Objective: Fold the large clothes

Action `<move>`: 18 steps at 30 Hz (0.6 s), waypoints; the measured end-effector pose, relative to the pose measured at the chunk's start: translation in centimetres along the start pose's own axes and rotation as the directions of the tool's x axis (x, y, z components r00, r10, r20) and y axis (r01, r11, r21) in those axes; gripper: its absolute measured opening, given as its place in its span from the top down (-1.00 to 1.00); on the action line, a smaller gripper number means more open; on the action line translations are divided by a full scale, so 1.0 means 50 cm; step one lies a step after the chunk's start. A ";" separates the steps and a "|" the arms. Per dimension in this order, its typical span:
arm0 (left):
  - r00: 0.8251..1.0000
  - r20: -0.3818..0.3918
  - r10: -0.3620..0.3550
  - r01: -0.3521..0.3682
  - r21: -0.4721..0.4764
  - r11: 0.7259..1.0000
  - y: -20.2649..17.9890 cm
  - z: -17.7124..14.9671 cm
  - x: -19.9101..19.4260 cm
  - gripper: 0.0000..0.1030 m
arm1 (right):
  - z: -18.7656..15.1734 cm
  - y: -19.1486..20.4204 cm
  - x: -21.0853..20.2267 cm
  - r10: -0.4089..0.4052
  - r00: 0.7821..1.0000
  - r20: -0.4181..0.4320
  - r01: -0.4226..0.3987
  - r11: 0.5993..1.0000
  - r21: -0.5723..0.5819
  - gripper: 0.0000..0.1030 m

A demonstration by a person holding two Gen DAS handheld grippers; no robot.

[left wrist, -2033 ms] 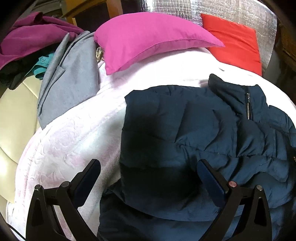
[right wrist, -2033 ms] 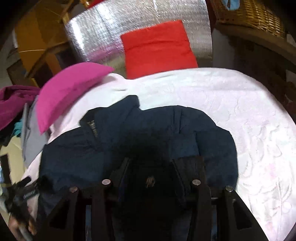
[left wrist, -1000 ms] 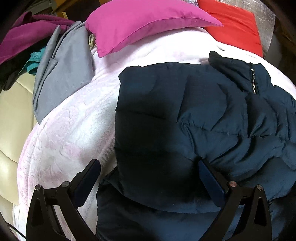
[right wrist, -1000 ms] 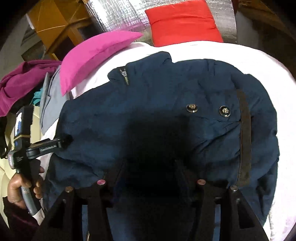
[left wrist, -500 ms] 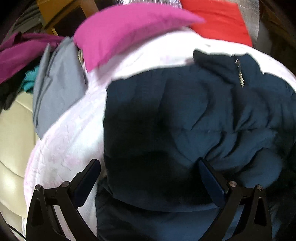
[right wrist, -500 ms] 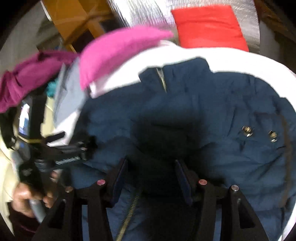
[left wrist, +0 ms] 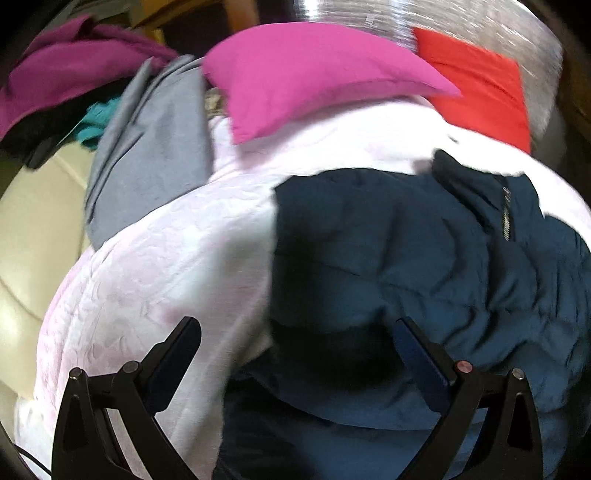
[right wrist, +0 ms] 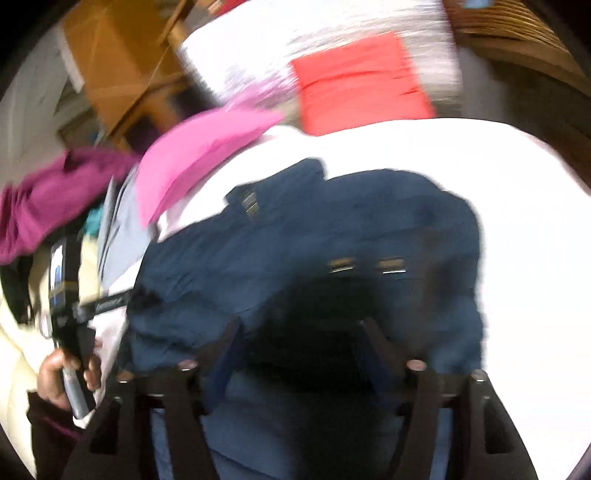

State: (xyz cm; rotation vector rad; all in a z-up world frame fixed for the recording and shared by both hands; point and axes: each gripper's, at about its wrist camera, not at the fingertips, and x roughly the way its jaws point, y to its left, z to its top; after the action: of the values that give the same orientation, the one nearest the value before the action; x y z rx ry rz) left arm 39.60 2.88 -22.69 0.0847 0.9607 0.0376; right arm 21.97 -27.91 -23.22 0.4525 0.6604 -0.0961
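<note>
A dark navy puffer jacket (left wrist: 424,266) lies partly folded on a pale pink quilted bed cover (left wrist: 155,280); its collar and zip (left wrist: 506,218) point to the far right. My left gripper (left wrist: 297,339) is open and empty, just above the jacket's near left edge. In the blurred right wrist view the jacket (right wrist: 332,236) fills the middle, with two metal snaps (right wrist: 365,266). My right gripper (right wrist: 301,332) stands partly open over a dark fold of the jacket; the blur hides whether it grips cloth. The left gripper shows there at the left (right wrist: 74,317).
A magenta pillow (left wrist: 314,70) and a red pillow (left wrist: 480,88) lie at the head of the bed. A grey garment (left wrist: 147,147) and a purple one (left wrist: 66,70) are heaped at the left over a cream surface (left wrist: 33,229). A wicker basket (right wrist: 517,22) stands far right.
Both cameras have pulled back and up from the jacket, with motion blur. More of the pink bed cover shows to the left of the jacket. The right gripper's view swung right.
</note>
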 end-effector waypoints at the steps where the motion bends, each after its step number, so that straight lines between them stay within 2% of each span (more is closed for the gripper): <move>1: 1.000 -0.005 0.009 -0.009 -0.018 1.000 0.009 0.000 0.003 -1.00 | 0.001 -0.028 -0.018 -0.007 1.000 0.015 0.007 0.999 0.037 -0.43; 3: 0.999 -0.030 0.028 -0.030 -0.050 0.998 0.025 -0.001 0.015 -1.00 | 0.003 -0.094 -0.043 -0.025 0.999 0.026 0.022 0.991 0.131 -0.43; 6: 0.997 -0.066 0.044 -0.050 -0.082 0.995 0.043 -0.009 0.028 -1.00 | 0.002 -0.141 -0.050 -0.010 1.000 0.023 0.005 0.977 0.214 -0.43; 10: 0.995 -0.092 0.050 -0.056 -0.073 0.996 0.042 -0.015 0.042 -1.00 | -0.004 -0.153 -0.015 0.001 1.000 -0.004 0.000 0.971 0.240 -0.43; 15: 0.993 -0.101 0.061 -0.065 -0.037 0.997 0.026 -0.021 0.045 -1.00 | -0.008 -0.129 0.040 -0.031 0.999 -0.044 0.040 0.977 0.208 -0.42; 18: 0.994 -0.096 0.047 -0.050 -0.036 0.998 0.021 -0.021 0.041 -1.00 | -0.010 -0.096 0.045 -0.080 0.996 -0.043 0.085 0.989 0.123 -0.27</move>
State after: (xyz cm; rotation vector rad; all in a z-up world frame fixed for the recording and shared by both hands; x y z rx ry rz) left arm 39.93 4.12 -24.86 0.0714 1.0531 0.1057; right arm 22.34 -31.90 -26.74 0.5487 0.7129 -0.2089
